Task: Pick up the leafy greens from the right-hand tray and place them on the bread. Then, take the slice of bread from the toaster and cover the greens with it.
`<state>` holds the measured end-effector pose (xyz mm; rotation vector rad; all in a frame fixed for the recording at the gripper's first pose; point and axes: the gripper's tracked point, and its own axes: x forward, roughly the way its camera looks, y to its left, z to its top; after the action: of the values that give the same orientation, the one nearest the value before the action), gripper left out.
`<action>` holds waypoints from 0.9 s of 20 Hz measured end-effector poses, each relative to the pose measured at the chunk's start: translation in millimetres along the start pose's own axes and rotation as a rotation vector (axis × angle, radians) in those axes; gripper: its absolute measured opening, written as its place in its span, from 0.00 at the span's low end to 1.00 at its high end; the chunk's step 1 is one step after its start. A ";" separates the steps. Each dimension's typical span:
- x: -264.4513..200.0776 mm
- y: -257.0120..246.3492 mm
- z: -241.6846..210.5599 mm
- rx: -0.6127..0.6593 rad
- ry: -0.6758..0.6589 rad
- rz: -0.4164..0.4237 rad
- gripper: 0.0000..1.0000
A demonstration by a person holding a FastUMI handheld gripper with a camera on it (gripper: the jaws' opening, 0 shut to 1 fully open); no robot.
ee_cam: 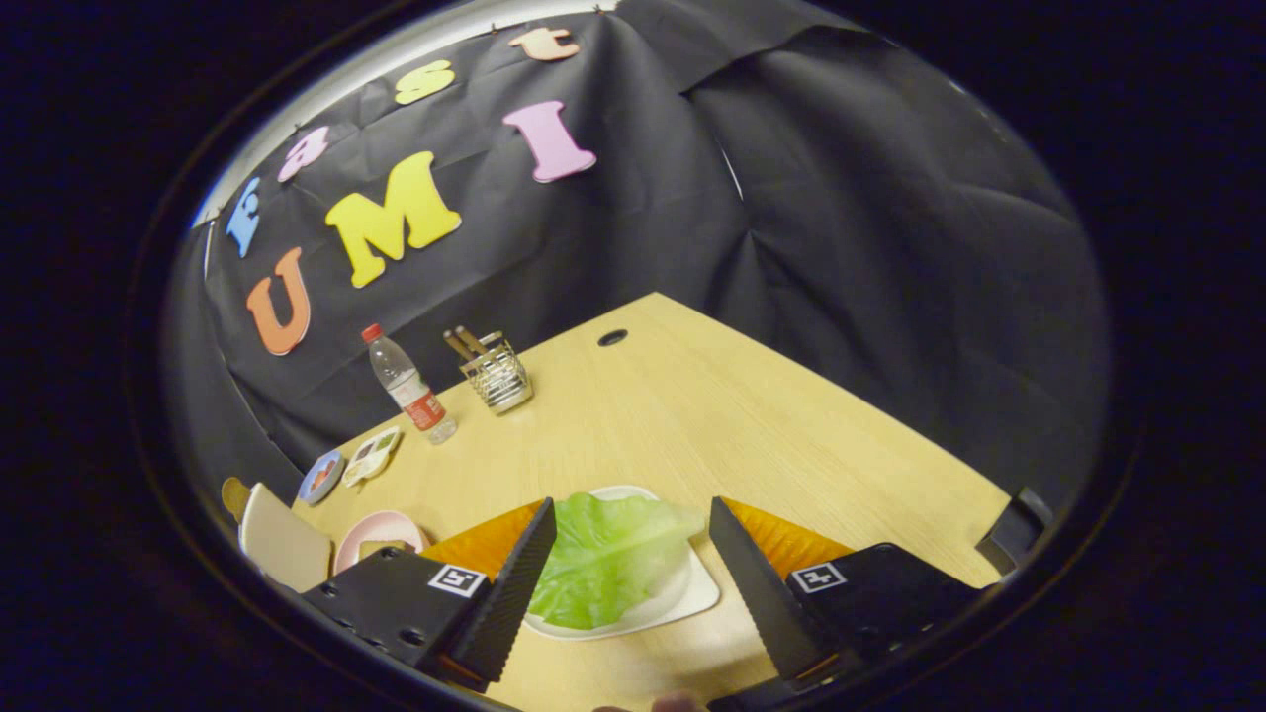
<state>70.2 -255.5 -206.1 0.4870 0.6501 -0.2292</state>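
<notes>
Wooden table (692,415), leafy greens (603,559) between spread fingers (514,583) — untouched

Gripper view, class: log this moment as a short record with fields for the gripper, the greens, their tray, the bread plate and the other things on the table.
gripper: open, fingers spread either side of the leaf, not touching it
leafy greens: one green leaf lying between the fingers, not yet lifted
tray: white, under the leaf
pink plate: beyond the left finger, something pale on it
table: light wood
water bottle: upright near the wall
wire holder: beside the bottle, sticks in it
</notes>
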 end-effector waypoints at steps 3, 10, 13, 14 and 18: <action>17.4 -9.7 -4.0 0.049 0.038 -0.011 0.96; 33.3 -24.6 -6.0 0.113 0.086 -0.037 0.76; 38.1 -24.2 -7.9 0.107 0.086 -0.028 0.67; 43.6 -28.2 -9.1 0.105 0.083 -0.041 0.51; 44.2 -32.4 -4.6 0.094 0.081 -0.043 0.11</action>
<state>90.7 -283.5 -248.7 0.5753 0.7317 -0.2823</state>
